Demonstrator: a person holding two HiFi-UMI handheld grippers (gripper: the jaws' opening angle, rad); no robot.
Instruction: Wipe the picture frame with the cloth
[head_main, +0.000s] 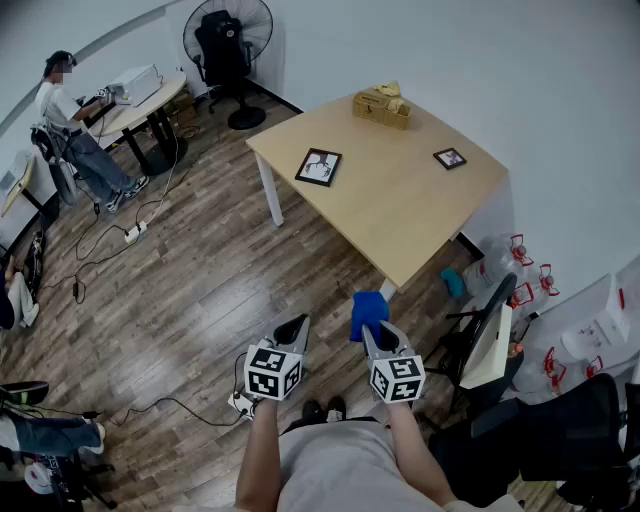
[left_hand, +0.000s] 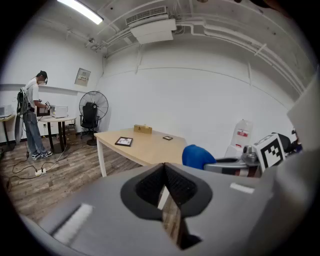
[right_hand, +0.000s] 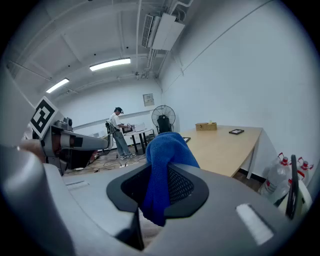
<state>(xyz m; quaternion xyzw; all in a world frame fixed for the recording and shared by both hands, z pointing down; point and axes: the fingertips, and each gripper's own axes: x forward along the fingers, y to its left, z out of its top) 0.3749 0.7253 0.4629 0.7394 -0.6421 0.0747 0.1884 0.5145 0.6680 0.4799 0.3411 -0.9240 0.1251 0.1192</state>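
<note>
A blue cloth (head_main: 368, 313) is pinched in my right gripper (head_main: 376, 334), which is shut on it; in the right gripper view the cloth (right_hand: 165, 165) bulges up out of the jaws. My left gripper (head_main: 295, 330) is shut with nothing in it, its jaws (left_hand: 167, 192) pressed together. Both are held over the wooden floor, short of the light wood table (head_main: 400, 210). A black picture frame (head_main: 319, 166) lies flat near the table's left edge, and a smaller frame (head_main: 450, 158) lies near the far right. The larger frame (left_hand: 124, 141) also shows in the left gripper view.
A wooden box (head_main: 381, 106) sits at the table's far edge. A fan (head_main: 228, 40) stands by the wall. A person (head_main: 75, 130) works at a desk far left. Cables and a power strip (head_main: 134, 232) lie on the floor. Water bottles (head_main: 520, 275) and a chair (head_main: 480, 340) are at the right.
</note>
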